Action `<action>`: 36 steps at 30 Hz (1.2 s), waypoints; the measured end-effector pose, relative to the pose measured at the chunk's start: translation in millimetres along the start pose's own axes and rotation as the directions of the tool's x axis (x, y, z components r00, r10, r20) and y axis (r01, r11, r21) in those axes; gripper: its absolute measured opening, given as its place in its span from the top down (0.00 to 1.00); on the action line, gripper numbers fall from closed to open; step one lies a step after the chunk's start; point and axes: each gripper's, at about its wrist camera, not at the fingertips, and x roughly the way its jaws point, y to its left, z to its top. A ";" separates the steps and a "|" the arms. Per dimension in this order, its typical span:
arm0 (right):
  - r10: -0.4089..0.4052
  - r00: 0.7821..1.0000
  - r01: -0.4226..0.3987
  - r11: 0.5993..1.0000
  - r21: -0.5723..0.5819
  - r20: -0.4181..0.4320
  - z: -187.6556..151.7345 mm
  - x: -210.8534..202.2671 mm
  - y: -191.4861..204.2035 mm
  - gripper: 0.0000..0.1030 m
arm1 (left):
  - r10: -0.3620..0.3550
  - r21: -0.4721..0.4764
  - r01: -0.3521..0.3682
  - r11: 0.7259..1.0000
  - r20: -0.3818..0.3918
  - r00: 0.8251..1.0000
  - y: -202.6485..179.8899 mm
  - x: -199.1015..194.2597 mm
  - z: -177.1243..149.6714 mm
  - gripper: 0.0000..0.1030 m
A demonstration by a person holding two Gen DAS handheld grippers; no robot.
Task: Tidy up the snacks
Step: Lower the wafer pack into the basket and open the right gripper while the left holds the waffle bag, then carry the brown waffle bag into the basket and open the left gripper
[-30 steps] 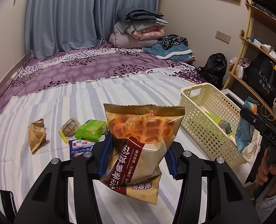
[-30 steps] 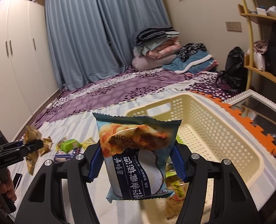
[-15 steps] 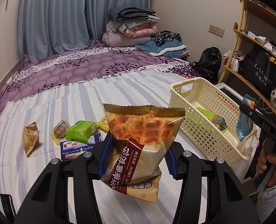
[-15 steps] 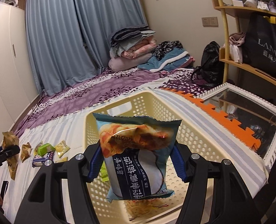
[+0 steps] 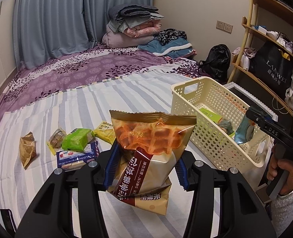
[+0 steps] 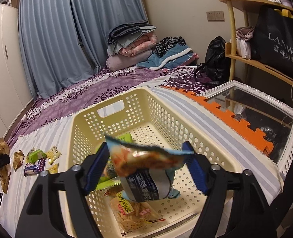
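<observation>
My left gripper [image 5: 146, 164] is shut on an orange-and-gold waffle snack bag [image 5: 152, 138], held upright above the striped bed sheet. To its right stands the cream perforated basket [image 5: 188, 99]. My right gripper [image 6: 146, 158] hangs over that basket [image 6: 75, 134] with its jaws opening. A blue snack bag [image 6: 146, 170] tips forward between them, blurred and free of the pads. A rice cracker bag [image 6: 134, 214] and a green pack [image 6: 124, 137] lie in the basket. Loose on the sheet are a green pack [image 5: 77, 138], a blue-white pack [image 5: 77, 156], a yellow pack [image 5: 104, 131] and a brown bag [image 5: 27, 150].
A white-framed mirror [image 6: 285, 138] and an orange foam mat [image 6: 235, 119] lie right of the basket. Wooden shelves with a black shopping bag [image 6: 281, 39] stand beyond. Folded bedding [image 5: 134, 27] is piled at the far wall. A person's hand [image 5: 281, 170] holds the right gripper's handle.
The right gripper came over the basket and lowered; its jaws spread and the blue bag tipped loose. The left gripper drifted toward the basket, still holding the waffle bag.
</observation>
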 end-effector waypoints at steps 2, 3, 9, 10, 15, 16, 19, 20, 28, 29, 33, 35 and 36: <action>-0.001 1.000 0.001 1.000 0.005 0.003 0.4 -0.2 -1.7 0.23 | -0.002 0.004 0.002 1.000 -0.002 1.000 -2.8 1.2 0.4 0.50; -0.001 1.000 0.001 1.000 0.007 0.004 0.8 -0.2 -2.7 0.23 | -0.003 0.007 0.003 1.000 -0.003 1.000 -4.1 1.8 0.5 0.50; -0.004 1.000 0.004 1.000 0.022 0.005 -0.7 -0.5 -6.4 0.23 | -0.015 0.022 0.015 1.000 -0.006 1.000 -12.3 4.8 1.8 0.50; -0.002 1.000 0.002 1.000 0.024 0.007 -1.0 -0.9 -6.8 0.23 | -0.016 0.024 0.016 1.000 -0.007 1.000 -12.8 5.5 2.4 0.50; 0.004 1.000 -0.004 1.000 0.020 0.011 -3.1 -3.2 -6.6 0.23 | -0.022 0.035 0.023 0.999 -0.012 1.000 -15.1 9.2 3.9 0.50; 0.005 1.000 -0.005 1.000 0.021 0.012 -3.6 -3.8 -6.9 0.23 | -0.024 0.037 0.025 0.999 -0.013 1.000 -13.8 10.2 4.3 0.50; 0.007 1.000 -0.007 1.000 0.027 0.017 -4.0 -5.9 -9.2 0.23 | -0.028 0.045 0.029 0.999 -0.013 1.000 -16.2 11.9 5.0 0.50; 0.007 1.000 -0.008 1.000 0.031 0.020 -4.2 -7.0 -10.0 0.23 | -0.030 0.048 0.030 0.998 -0.013 0.999 -17.3 12.5 5.5 0.50; 0.006 0.999 -0.008 0.999 0.041 0.036 -5.2 -11.0 -14.2 0.20 | -0.053 0.086 0.054 0.995 -0.016 0.998 -37.9 18.5 12.0 0.50; 0.005 0.999 -0.007 0.999 0.041 0.036 -5.5 -10.8 -14.6 0.20 | -0.056 0.091 0.057 0.994 -0.015 0.998 -41.2 19.0 13.5 0.50; 0.005 1.000 -0.007 0.999 0.049 0.030 -7.5 -9.2 -18.2 0.20 | -0.073 0.118 0.074 0.990 -0.014 0.997 -56.4 23.0 20.5 0.50; 0.003 1.000 -0.005 0.999 0.051 0.030 -8.1 -9.0 -19.9 0.20 | -0.082 0.128 0.083 0.988 -0.014 0.997 -63.9 25.3 24.4 0.50; 0.000 0.999 -0.001 0.999 0.049 0.032 -8.7 -9.4 -20.5 0.20 | -0.090 0.135 0.091 0.987 -0.014 0.996 -69.2 26.7 27.0 0.50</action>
